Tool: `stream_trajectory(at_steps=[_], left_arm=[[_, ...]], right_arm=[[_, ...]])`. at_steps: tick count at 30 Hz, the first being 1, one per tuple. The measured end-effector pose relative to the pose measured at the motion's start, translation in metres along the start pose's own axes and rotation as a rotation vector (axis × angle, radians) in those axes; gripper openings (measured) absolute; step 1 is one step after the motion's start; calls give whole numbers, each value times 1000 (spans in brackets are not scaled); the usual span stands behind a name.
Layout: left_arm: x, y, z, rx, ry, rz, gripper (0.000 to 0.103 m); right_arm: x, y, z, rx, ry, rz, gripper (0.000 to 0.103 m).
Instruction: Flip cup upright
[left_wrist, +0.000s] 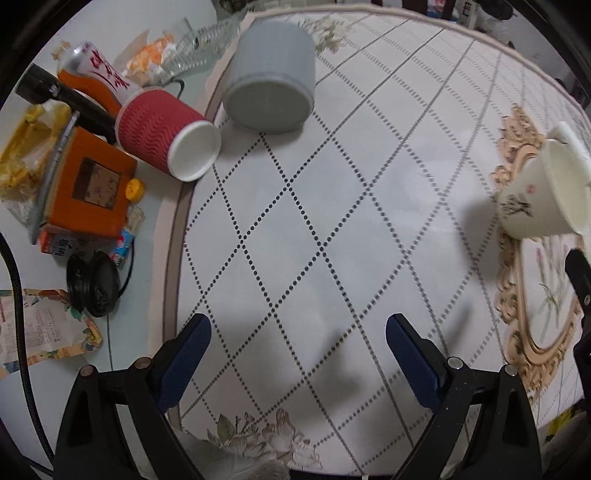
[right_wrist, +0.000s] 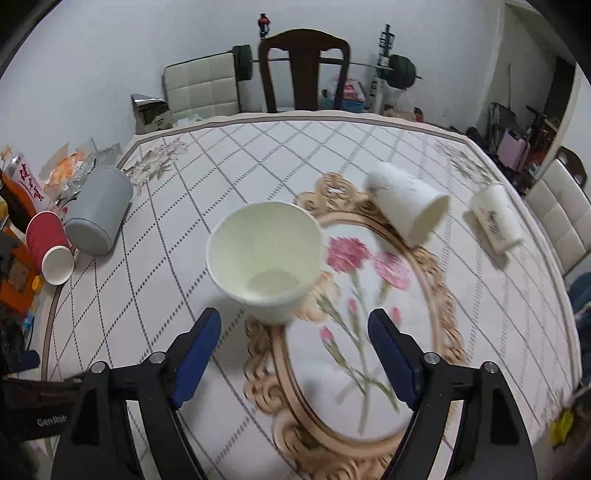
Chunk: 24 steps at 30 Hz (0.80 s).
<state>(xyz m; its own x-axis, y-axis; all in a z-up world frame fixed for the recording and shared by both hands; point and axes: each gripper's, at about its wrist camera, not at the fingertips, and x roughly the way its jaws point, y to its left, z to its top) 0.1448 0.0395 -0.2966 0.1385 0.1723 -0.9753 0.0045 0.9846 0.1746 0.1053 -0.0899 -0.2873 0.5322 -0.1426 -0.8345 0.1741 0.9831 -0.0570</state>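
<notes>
A white paper cup (right_wrist: 264, 258) stands upright on the patterned tablecloth, mouth up; it also shows at the right edge of the left wrist view (left_wrist: 543, 195). My right gripper (right_wrist: 295, 350) is open and empty just behind it, not touching. A second white cup (right_wrist: 408, 208) lies on its side beyond it, a third white cup (right_wrist: 496, 221) lies further right. A grey cup (left_wrist: 271, 77) and a red ribbed cup (left_wrist: 166, 136) lie on their sides at the far left. My left gripper (left_wrist: 298, 356) is open and empty over bare cloth.
Clutter sits off the cloth's left edge: an orange box (left_wrist: 86, 184), a black lens cap (left_wrist: 92, 284), a can (left_wrist: 96, 66), wrappers. A dark chair (right_wrist: 303, 70) and barbell stand beyond the table's far edge.
</notes>
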Motion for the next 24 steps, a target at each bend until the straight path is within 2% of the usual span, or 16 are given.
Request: stream_trajectory(at_steps=[6, 7, 11, 20, 24], left_arm=[[-67, 4, -35, 18, -100, -22, 97], [-72, 18, -40, 20, -117, -28, 97], [-126, 17, -55, 21, -200, -52, 97], [-238, 16, -106, 0, -394, -89, 97], [-266, 16, -128, -1, -443, -95, 97]], right_arm=[[-50, -26, -1, 24, 32, -77, 101], [-63, -32, 0, 21, 35, -86, 101], [-108, -47, 7, 5, 22, -98, 103], [-242, -81, 12, -23, -56, -75, 103], [-286, -93, 6, -12, -88, -64, 103]])
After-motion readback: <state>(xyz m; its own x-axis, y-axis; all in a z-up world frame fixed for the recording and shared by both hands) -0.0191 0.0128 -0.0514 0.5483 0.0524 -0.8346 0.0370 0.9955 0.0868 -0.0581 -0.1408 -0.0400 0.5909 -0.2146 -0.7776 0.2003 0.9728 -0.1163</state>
